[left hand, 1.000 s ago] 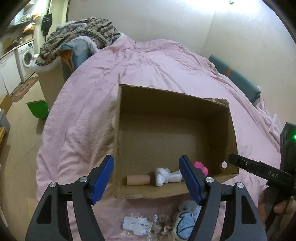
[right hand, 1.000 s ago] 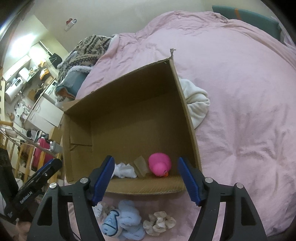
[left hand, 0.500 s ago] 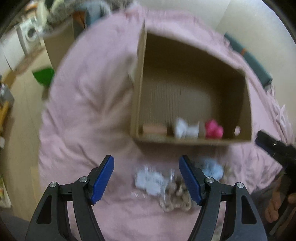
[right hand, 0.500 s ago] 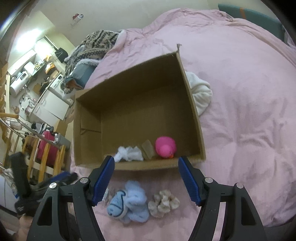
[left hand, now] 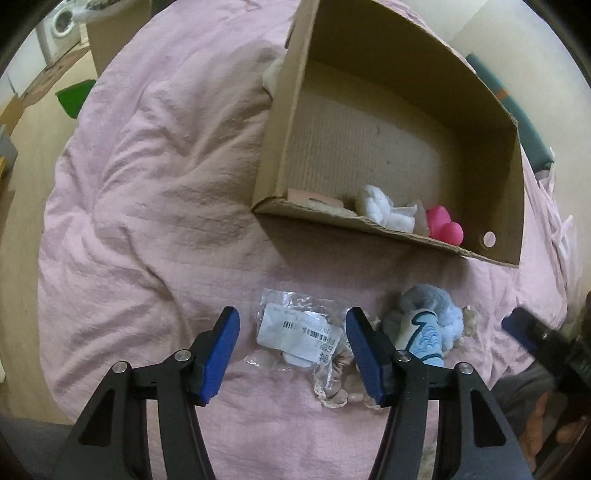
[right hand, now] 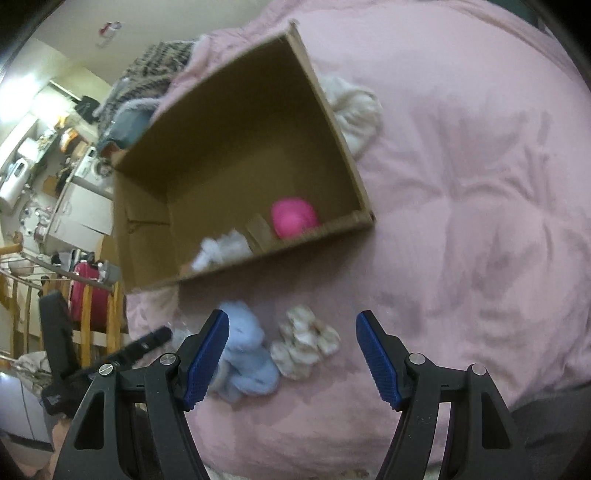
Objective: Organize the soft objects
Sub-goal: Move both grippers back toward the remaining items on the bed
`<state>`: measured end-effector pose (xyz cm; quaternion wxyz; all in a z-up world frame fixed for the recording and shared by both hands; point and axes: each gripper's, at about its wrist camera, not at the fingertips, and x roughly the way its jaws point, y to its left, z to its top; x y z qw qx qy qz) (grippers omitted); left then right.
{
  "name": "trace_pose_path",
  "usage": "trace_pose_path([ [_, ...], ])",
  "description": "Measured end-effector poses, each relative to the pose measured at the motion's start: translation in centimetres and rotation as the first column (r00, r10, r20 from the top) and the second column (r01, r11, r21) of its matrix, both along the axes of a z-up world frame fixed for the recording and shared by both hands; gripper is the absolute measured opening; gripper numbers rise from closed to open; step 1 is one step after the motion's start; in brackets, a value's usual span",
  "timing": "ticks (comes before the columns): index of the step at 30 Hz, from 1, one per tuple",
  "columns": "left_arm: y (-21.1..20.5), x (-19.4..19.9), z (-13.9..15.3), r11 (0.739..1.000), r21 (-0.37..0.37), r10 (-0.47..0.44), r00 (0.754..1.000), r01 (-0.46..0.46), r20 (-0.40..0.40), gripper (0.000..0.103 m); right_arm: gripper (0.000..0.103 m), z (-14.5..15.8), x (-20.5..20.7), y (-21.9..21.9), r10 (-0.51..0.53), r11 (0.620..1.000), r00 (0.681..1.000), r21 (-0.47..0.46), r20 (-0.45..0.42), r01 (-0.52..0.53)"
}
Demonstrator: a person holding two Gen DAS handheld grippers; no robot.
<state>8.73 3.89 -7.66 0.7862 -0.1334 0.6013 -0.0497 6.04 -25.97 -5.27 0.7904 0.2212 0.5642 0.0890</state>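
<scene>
Both grippers hover with jaws spread above soft items on a pink bedspread.

The left gripper (left hand: 291, 343) frames a clear plastic packet (left hand: 295, 332); the right gripper (right hand: 291, 354) frames a cream scrunchie (right hand: 304, 347), a blue plush (right hand: 245, 363) beside it. Just beyond, the cardboard box (left hand: 502, 184) holds a pink toy (left hand: 443, 225) and a white soft toy (left hand: 384, 208).

Bed: pink quilt (left hand: 155, 192) fills frame.
Floor: wood (left hand: 22, 206), left edge.
Washing machine (left hand: 59, 27): upper left.
Wall: pale (right hand: 110, 14), top.
</scene>
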Motion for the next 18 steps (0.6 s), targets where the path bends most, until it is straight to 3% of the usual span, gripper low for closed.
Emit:
trace_pose_path([
  [4, 0.1, 0.2, -0.5, 1.000, 0.018, -0.010, 1.000, 0.010, -0.017, 0.057, 0.075, -1.1, -0.3, 0.2, -0.005, 1.000, 0.999, -0.014, -0.050, 0.004],
  [9, 0.0, 0.1, -0.1, 0.999, 0.014, -0.040, 0.999, 0.040, -0.009, 0.057, 0.075, -1.1, -0.1, 0.6, 0.013, 0.999, 0.999, -0.047, -0.045, -0.015],
  [18, 1.2, -0.4, 1.1, 1.000, -0.018, -0.012, 1.000, 0.012, 0.007, 0.057, 0.075, -1.6, 0.2, 0.8, 0.010, 0.998, 0.997, -0.064, -0.076, -0.015],
])
